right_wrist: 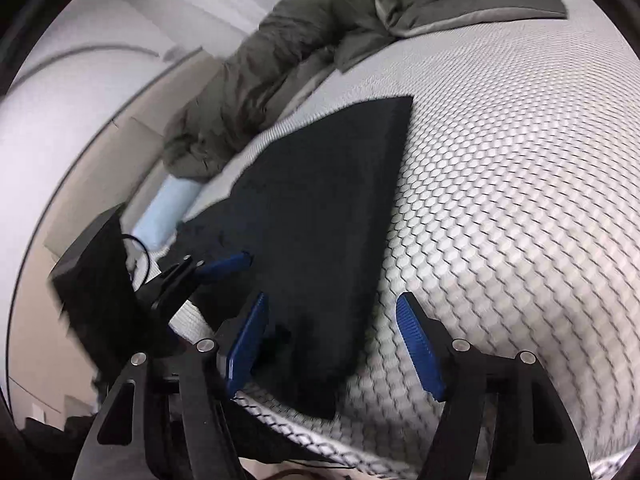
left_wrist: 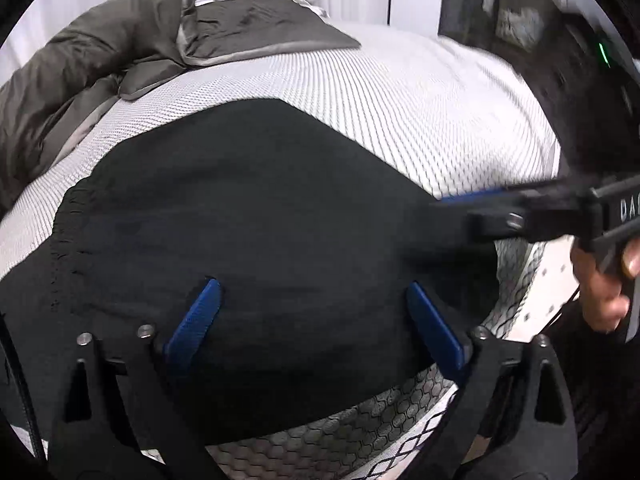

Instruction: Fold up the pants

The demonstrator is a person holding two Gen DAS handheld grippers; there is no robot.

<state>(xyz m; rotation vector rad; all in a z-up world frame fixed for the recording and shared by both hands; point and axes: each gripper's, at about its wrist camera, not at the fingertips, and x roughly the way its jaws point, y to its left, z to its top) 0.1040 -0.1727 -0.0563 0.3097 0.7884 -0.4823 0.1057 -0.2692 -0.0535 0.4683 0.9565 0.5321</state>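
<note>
The black pants [left_wrist: 248,216] lie flat in a folded stack on the white honeycomb-patterned mattress [left_wrist: 420,112]. They also show in the right wrist view [right_wrist: 320,208], narrowing toward the far end. My left gripper [left_wrist: 312,300] is open just above the pants near the mattress's front edge, blue fingers apart. My right gripper [right_wrist: 332,320] is open over the near right edge of the pants, holding nothing. It shows from the side in the left wrist view [left_wrist: 460,204], blurred. The left gripper shows at the left of the right wrist view [right_wrist: 232,262].
A grey-green duvet [left_wrist: 80,64] is bunched at the far left of the mattress, also in the right wrist view [right_wrist: 288,60]. A grey pillow [left_wrist: 260,28] lies at the head. A pale blue roll [right_wrist: 168,208] lies beside the bed. White walls stand behind.
</note>
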